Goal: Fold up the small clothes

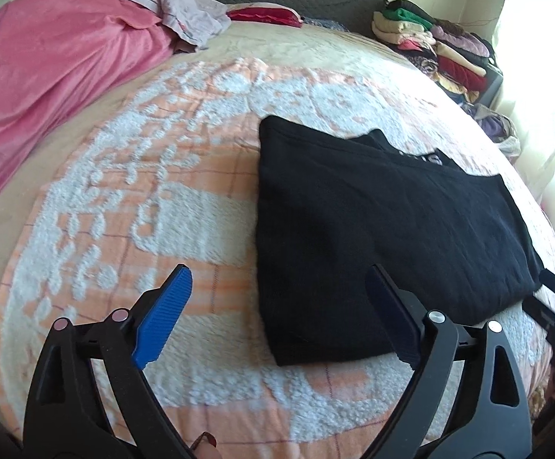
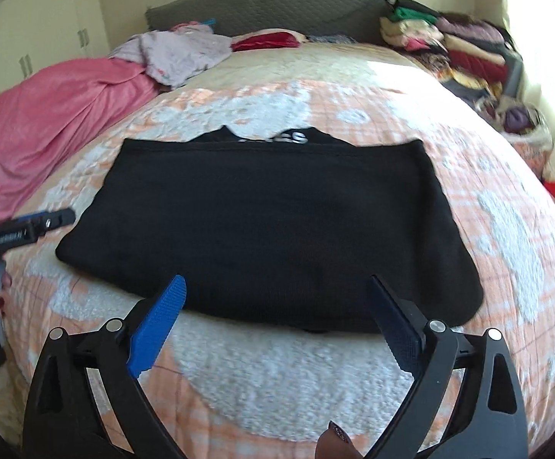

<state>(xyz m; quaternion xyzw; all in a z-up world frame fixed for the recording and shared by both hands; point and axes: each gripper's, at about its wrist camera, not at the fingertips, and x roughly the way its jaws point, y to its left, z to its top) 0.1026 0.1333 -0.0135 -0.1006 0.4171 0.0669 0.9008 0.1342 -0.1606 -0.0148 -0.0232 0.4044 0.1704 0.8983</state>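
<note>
A big bed covered with a fuzzy peach-and-white patterned blanket takes up pretty much everything here, with a crumpled pink blanket bunched along its far left side and a stack of folded clothes in mixed colours piled in the far right corner. In the middle of the bed a black knit garment with white lettering near its collar is laid flat, already folded over once by the look of it, with the lettered part peeking out at the far edge.

The left gripper is held spread wide, nothing between its blue pads, hovering at the near-left corner of the garment. The right gripper is spread wide too, nothing pinched, just above the near edge.

So one fold seems to be finished and the cloth let go. Next, a fresh pair of edges or corners probably needs to be pinched, likely one short side, and carried across so the package is halved. The layers should be caught together, or the fold could be dragged open.
</note>
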